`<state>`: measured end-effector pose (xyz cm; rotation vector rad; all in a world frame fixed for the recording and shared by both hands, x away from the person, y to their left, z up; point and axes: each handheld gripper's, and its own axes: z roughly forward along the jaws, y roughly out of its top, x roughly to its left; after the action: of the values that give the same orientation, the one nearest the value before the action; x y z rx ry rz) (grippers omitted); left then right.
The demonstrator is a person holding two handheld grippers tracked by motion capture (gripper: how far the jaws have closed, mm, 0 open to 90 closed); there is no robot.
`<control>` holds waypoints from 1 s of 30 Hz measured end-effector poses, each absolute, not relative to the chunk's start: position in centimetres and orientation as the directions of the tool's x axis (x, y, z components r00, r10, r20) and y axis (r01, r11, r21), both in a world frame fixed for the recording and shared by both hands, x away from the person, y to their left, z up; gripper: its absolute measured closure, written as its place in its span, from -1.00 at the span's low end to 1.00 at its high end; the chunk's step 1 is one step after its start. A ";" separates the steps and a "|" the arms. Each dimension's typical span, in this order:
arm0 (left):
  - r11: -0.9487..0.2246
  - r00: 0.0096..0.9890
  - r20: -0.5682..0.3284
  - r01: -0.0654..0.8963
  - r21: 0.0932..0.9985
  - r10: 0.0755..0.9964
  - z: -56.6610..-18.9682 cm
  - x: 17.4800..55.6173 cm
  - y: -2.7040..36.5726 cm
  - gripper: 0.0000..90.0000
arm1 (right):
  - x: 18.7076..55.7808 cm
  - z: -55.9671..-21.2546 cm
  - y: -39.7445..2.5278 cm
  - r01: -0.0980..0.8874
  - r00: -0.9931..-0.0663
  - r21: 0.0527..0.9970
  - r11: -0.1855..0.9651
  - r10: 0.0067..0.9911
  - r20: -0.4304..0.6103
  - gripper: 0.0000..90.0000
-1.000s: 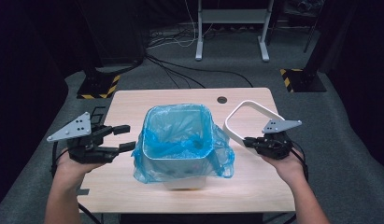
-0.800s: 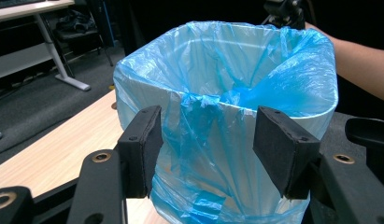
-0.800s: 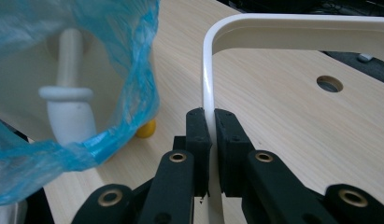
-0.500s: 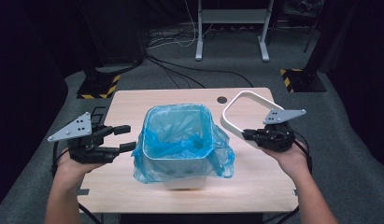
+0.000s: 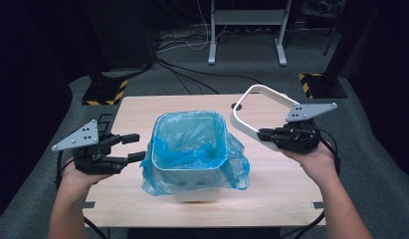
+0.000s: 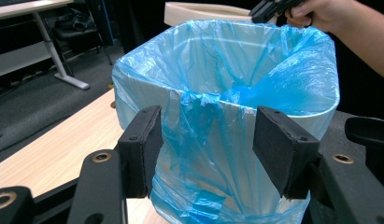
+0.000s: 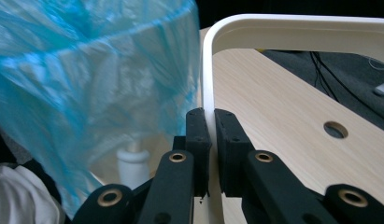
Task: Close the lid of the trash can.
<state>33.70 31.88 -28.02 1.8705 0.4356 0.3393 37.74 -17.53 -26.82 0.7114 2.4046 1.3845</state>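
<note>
- My right gripper (image 5: 264, 134) is clamped on the near edge of the white ring frame (image 5: 256, 97), its two black jaws pressed together on the thin rim
- In the right gripper view that white ring frame (image 7: 292, 25) rises from between my jaws and curves off over the wooden table (image 7: 283, 112)
- I hold the frame lifted and tilted, to the right of the white bin (image 5: 192, 172) and just beside its upper right corner
- The bin stands upright in the middle of the table (image 5: 271, 199), lined with a blue bag (image 5: 189, 142) whose loose edge hangs over the rim on all sides
- My left gripper (image 5: 135, 148) is spread apart and holds nothing, hovering just left of the bin
- In the left gripper view my jaws stand wide either side of the bag-covered bin wall (image 6: 217, 149), not touching it that I can tell
</note>
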 end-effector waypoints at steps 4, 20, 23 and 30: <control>-0.301 0.889 0.022 0.131 0.944 0.457 -28.0 33.7 31.9 -0.07 | 37.0 -25.5 -16.7 0.246 -0.862 0.871 0.425 0.507 -0.004 0.88; -0.298 0.888 0.016 0.137 0.945 0.460 -28.1 33.8 32.0 -0.07 | 35.5 -22.4 -14.6 0.145 -0.887 0.865 0.480 0.451 -0.102 0.88; -0.296 0.888 0.015 0.137 0.945 0.460 -28.1 33.8 32.1 -0.07 | 35.1 -21.9 -13.7 0.124 -0.909 0.870 0.478 0.407 -0.094 0.88; -0.292 0.886 0.013 0.139 0.946 0.464 -28.1 33.8 32.3 -0.07 | 34.0 -21.4 -10.3 0.056 -0.956 0.866 0.496 0.276 -0.096 0.88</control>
<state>33.76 32.33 -28.06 1.8612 0.4489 0.3397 34.00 -10.32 -21.39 0.2842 2.5182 1.4463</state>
